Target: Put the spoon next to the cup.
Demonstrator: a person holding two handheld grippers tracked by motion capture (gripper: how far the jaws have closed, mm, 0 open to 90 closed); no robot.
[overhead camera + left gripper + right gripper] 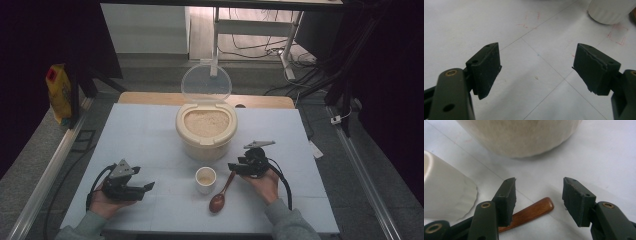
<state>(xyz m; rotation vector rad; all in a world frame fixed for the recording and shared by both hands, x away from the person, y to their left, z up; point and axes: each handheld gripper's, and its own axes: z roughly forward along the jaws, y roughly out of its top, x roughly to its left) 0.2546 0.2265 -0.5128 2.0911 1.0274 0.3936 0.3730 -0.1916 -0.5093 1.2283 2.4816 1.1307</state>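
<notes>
**Open jaws over a spoon handle**

Nearest the person, the right gripper (pixel 538 195) hangs wide open over the glossy brown wooden spoon (pixel 220 195), probably about to grasp it; centring the jaws on the slim handle would help. Left gripper (pixel 537 72): wide, empty. Beyond stand a ribbed white ceramic cup (pixel 205 179), then a cream plastic rice bin (pixel 206 131), lid raised.

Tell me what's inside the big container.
The container holds pale grain, likely rice, nearly to the rim. Its clear lid stands open behind. What lies beneath the grain's surface is hidden.
</notes>
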